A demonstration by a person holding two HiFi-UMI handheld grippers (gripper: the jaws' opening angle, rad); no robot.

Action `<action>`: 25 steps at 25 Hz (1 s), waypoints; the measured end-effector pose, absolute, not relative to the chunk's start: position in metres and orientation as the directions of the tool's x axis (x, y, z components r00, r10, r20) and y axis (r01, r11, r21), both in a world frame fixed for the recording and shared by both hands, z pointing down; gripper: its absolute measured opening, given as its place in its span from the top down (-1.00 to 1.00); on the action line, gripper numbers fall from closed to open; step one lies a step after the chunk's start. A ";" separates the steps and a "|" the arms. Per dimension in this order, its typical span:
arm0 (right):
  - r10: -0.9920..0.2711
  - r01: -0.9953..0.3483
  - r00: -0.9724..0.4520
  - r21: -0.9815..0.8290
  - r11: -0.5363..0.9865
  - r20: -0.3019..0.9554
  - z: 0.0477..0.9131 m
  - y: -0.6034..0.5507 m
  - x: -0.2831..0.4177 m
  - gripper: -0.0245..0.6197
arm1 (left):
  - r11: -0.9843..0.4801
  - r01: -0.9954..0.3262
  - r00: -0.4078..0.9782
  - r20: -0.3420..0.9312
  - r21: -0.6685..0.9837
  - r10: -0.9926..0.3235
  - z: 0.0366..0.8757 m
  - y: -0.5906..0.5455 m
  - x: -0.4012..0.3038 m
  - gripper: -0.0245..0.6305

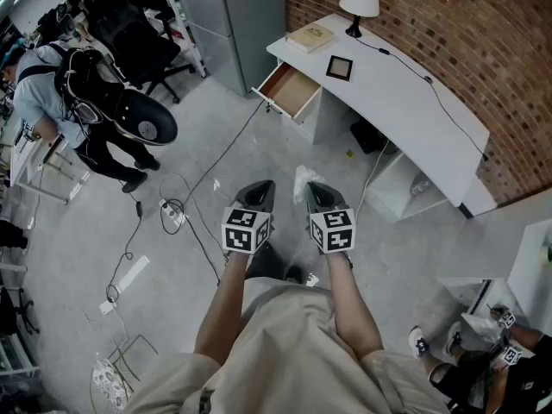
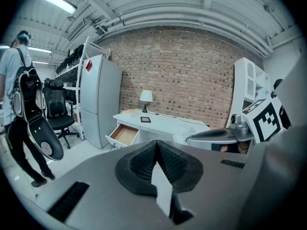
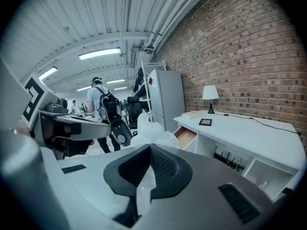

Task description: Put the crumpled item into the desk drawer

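My right gripper (image 1: 316, 190) is shut on a crumpled white plastic item (image 1: 303, 178), held in the air above the floor. In the right gripper view the item (image 3: 147, 127) bulges up beyond the closed pads (image 3: 163, 166). Beside it my left gripper (image 1: 260, 188) is shut with nothing in it, its pads (image 2: 143, 164) meeting at the tip. Ahead and slightly left, the desk drawer (image 1: 289, 90) stands pulled open, its wooden inside bare. It belongs to the long white desk (image 1: 405, 102) against the brick wall. The drawer also shows in both gripper views (image 2: 123, 134) (image 3: 185, 136).
On the desk stand a lamp (image 1: 359, 2), a book (image 1: 310, 37) and a small black frame (image 1: 339, 67). A person with a backpack (image 1: 73, 102) stands at far left near an office chair (image 1: 129, 24). Cables and a power strip (image 1: 172, 215) lie on the floor. A grey cabinet (image 1: 233, 20) flanks the drawer.
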State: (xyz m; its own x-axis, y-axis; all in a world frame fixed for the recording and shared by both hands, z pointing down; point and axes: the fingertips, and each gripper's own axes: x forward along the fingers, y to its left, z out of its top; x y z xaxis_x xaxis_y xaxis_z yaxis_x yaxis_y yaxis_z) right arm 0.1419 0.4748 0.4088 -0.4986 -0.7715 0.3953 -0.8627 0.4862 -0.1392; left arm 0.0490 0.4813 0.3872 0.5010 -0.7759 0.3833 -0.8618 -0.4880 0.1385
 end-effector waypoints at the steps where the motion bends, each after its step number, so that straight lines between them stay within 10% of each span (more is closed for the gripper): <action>1: -0.773 -0.863 -0.498 -0.137 0.486 0.393 0.407 0.474 0.143 0.85 | -0.486 -0.863 0.500 0.381 0.139 -0.778 0.386 0.482 0.050 0.88; 25: -0.799 -0.891 -0.454 -0.201 0.408 0.394 0.424 0.414 0.143 0.85 | -0.372 -0.910 0.414 0.401 0.181 -0.817 0.410 0.415 -0.032 0.88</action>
State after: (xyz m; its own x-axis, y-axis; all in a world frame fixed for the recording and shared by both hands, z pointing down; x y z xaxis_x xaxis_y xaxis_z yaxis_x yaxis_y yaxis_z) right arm 0.1426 0.4142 0.4241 -0.4544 -0.7987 0.3943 -0.8908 0.4075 -0.2011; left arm -0.0321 0.4146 0.4103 0.4137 -0.8172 0.4013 -0.9104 -0.3722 0.1808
